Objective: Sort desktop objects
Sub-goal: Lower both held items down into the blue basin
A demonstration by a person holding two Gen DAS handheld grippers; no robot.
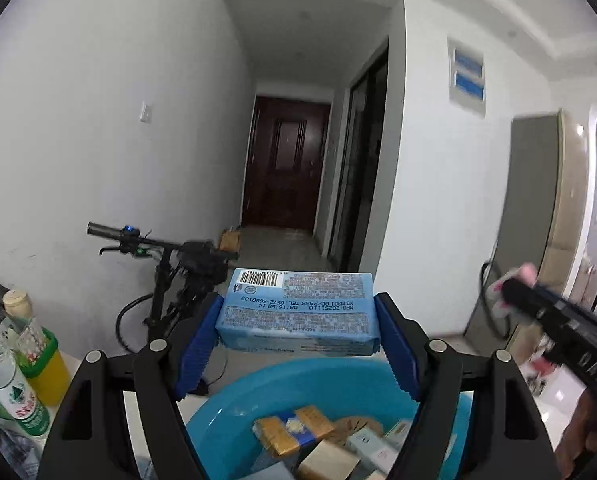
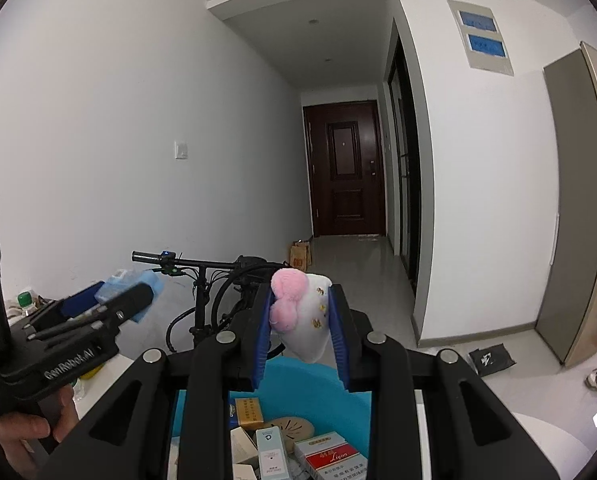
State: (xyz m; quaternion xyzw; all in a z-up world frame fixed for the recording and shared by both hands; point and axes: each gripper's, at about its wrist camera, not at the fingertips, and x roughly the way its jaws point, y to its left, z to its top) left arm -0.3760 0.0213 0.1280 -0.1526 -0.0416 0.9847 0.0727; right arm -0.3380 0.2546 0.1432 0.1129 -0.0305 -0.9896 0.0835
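My left gripper (image 1: pixel 298 316) is shut on a light blue wipes pack (image 1: pixel 296 312), its printed underside and barcode toward the camera, held above a blue plastic basin (image 1: pixel 218 412). My right gripper (image 2: pixel 300 320) is shut on a white soft toy with pink pompoms (image 2: pixel 302 312), also held over the blue plastic basin (image 2: pixel 318 384). Several small boxes lie in the basin: gold packets (image 1: pixel 290 432), a red and white cigarette pack (image 2: pixel 330 460), a pale blue box (image 2: pixel 270 452). The left gripper (image 2: pixel 110 300) with the pack shows at left in the right wrist view; the right gripper (image 1: pixel 510 292) shows blurred at right in the left wrist view.
Bottles (image 1: pixel 22 360) stand at the left on the white table (image 1: pixel 70 364), one with yellow drink. A black scooter (image 2: pixel 202 280) leans on the wall behind. A hallway leads to a dark door (image 2: pixel 346 172). A tall cabinet (image 2: pixel 578 200) stands right. A hand (image 2: pixel 22 432) holds the left gripper's handle.
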